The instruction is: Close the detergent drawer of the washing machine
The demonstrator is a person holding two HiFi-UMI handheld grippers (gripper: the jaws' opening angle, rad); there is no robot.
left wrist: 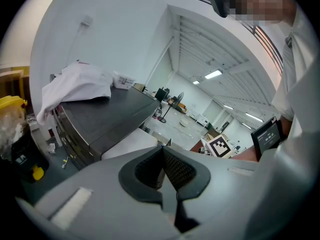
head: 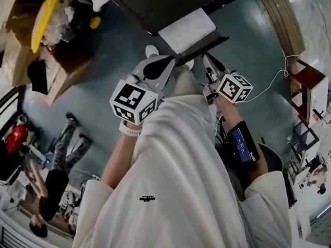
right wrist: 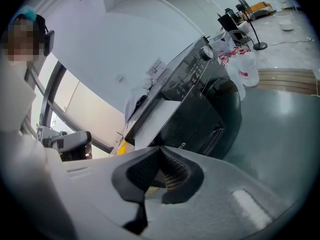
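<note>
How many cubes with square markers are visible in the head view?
2. The left cube is left of the picture's centre; the right cube is right of centre, slightly higher.

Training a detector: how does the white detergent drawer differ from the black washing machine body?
The white detergent drawer is plain; the black washing machine body is glossy, with a knob. The drawer is a thin slab jutting from the front; the body is a bulky box. Both are straight-edged.
</note>
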